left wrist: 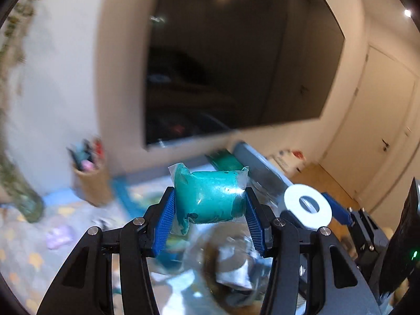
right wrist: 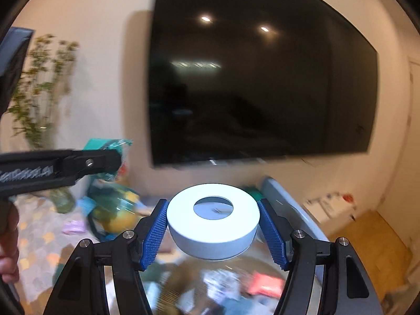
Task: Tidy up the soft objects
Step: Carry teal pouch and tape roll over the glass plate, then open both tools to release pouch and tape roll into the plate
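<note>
Teal putty packet: soft, light, slippery film; pinched mid-body by left hand-held gripper, raised above cluttered bench. Right hand-held gripper clamps rigid white lid.

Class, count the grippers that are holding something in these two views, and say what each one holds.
2. The left gripper clamps a teal soft lump wrapped in clear plastic; the right gripper clamps a white round ring-shaped lid.

A pen holder stands left of the wall-mounted screen, below it.
</note>
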`<state>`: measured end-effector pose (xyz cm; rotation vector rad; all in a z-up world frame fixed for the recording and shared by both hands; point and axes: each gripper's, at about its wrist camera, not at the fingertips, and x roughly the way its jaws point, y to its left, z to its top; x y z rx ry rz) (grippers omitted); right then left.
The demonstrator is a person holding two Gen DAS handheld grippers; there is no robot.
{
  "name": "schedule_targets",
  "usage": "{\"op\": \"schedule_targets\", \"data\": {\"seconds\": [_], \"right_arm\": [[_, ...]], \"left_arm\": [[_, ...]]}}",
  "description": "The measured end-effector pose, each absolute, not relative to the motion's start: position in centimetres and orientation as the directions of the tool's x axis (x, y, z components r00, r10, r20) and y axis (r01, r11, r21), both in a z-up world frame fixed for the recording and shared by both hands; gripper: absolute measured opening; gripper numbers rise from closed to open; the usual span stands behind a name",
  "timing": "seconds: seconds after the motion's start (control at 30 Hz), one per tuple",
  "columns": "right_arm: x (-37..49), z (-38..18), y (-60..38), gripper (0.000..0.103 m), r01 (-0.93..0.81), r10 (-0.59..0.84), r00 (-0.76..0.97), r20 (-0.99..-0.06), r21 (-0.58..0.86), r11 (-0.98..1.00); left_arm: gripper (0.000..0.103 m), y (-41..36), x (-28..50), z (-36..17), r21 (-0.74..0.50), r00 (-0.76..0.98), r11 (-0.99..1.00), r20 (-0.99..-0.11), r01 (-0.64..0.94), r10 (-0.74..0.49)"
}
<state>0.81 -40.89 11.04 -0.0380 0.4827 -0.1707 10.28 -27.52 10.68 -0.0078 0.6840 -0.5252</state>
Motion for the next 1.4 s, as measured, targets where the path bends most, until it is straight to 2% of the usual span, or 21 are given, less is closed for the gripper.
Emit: {"op": "schedule_targets", "data": {"seconds": [0.27, 0.47, 0.63, 0.8, 1.2, 1.23, 1.3, 1.4], "right_arm": [[-1.0, 7.6, -47.1, 0.067, 0.293, -0.29, 0.773, -0.564, -0.087, 0.952], [-1.7, 5.4, -48.9, 0.067, 0.32, -0.296, 0.731, -0.615, -0.074, 0.945], [-2.0, 4.8, -49.7, 0.067, 0.293, -0.237, 0.743, -0.625, -0.014, 0.956], [-1.8, 5.1, -49.5, 0.068, 0.306, -0.25, 0.747, -0.615, -0.016, 0.952], [-2.1, 6.1, -46.3, 0.068, 0.286, -0.227, 0.767, -0.599, 0.003, 0.958], [-2.1, 6.2, -45.9, 0.069, 0.279, -0.221, 0.773, -0.595, 0.007, 0.96], [-1.9, 6.5, -44.8, 0.078, 0.259, -0.206, 0.785, -0.584, 0.006, 0.966], [-1.6, 6.6, -42.7, 0.079, 0.252, -0.231, 0.783, -0.578, -0.044, 0.967]], "left_arm": [[0.048, -33.8, 9.8, 3.8, -0.214, 0.471, 0.821, -0.731, 0.529, -0.494], [0.048, -35.5, 9.6, 0.2, -0.227, 0.379, 0.822, -0.801, 0.522, -0.462], [0.055, -35.6, 9.8, -0.6, -0.238, 0.327, 0.825, -0.834, 0.513, -0.444], [0.065, -34.7, 9.5, 0.1, -0.261, 0.332, 0.816, -0.817, 0.515, -0.471], [0.074, -30.1, 8.7, 2.8, -0.325, 0.353, 0.792, -0.762, 0.517, -0.543], [0.075, -29.0, 8.6, 3.2, -0.339, 0.359, 0.789, -0.749, 0.513, -0.556], [0.076, -27.3, 8.5, 3.8, -0.358, 0.369, 0.783, -0.731, 0.508, -0.574], [0.077, -23.8, 8.1, 4.7, -0.384, 0.39, 0.781, -0.705, 0.492, -0.592]]}}
